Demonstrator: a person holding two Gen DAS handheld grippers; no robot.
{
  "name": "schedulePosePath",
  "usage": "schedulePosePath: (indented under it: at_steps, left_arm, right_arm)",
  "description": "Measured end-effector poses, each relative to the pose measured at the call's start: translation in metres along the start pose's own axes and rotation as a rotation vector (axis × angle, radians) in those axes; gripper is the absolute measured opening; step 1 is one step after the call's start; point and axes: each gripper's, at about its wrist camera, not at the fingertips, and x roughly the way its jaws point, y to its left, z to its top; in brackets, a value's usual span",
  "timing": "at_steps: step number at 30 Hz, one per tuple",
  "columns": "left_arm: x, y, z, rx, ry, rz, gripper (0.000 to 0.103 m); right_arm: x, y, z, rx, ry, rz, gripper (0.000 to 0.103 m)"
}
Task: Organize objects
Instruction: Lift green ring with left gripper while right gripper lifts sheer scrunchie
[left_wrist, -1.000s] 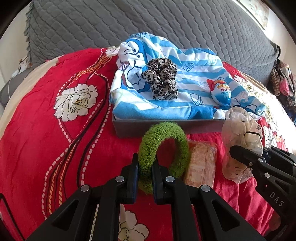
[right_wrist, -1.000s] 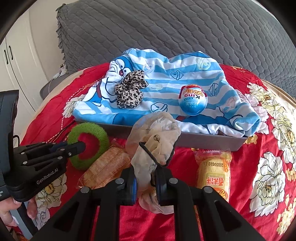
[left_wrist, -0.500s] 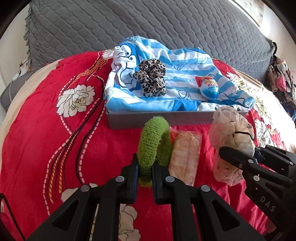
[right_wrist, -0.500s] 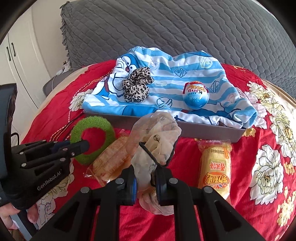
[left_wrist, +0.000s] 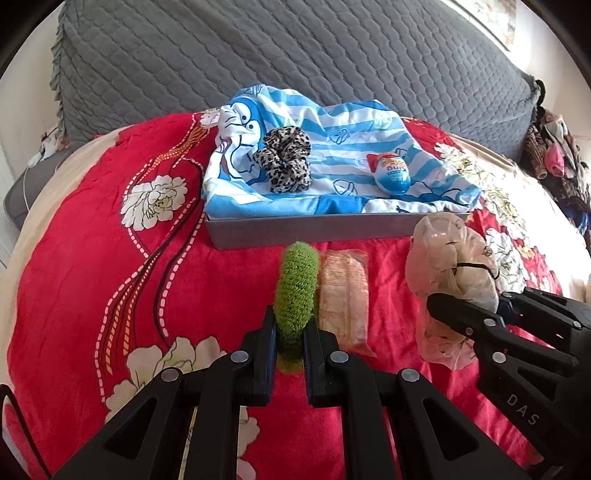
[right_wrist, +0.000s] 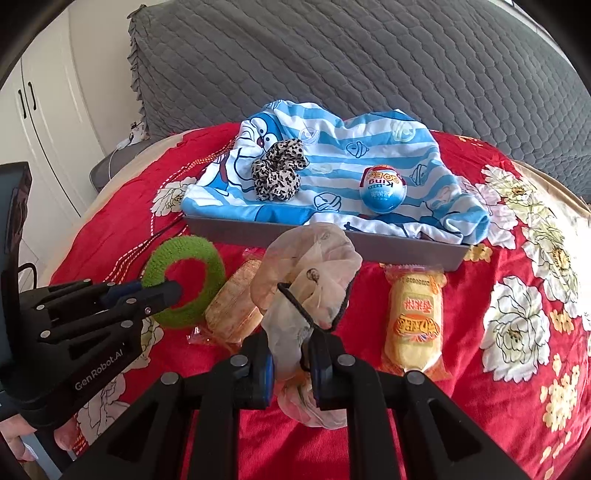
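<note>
My left gripper (left_wrist: 290, 332) is shut on a fuzzy green scrunchie (left_wrist: 297, 291), held upright and edge-on above the red bedspread; it also shows in the right wrist view (right_wrist: 183, 282). My right gripper (right_wrist: 291, 350) is shut on a sheer beige pouch with a black drawstring (right_wrist: 306, 280), also seen in the left wrist view (left_wrist: 450, 258). Beyond both stands a grey tray (left_wrist: 314, 227) lined with a blue striped cartoon cloth (left_wrist: 332, 147), holding a leopard scrunchie (left_wrist: 286, 158) and a blue toy egg (left_wrist: 391, 173).
A wrapped snack (left_wrist: 343, 295) lies on the bedspread between the grippers. A second yellow wrapped cake (right_wrist: 413, 325) lies to the right. A grey quilted headboard cushion (left_wrist: 295, 55) stands behind the tray. Clothes (left_wrist: 554, 155) are piled at the far right.
Both grippers have pulled back from the tray and risen, each keeping its item. The green scrunchie has turned from face-on to edge-on in the left wrist view.
</note>
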Motion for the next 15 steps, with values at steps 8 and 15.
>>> schedulePosePath:
  at_steps: [8,15]
  left_arm:
    - [-0.019,-0.007,-0.004,0.006,-0.013,0.004,0.012]
    - [-0.033,-0.013,-0.006,-0.007,-0.023,-0.005,0.012]
  right_arm:
    - [-0.017,0.006,-0.004,-0.013,-0.019,0.003,0.015]
    - [-0.031,0.007,-0.006,-0.013,-0.032,0.004,0.015]
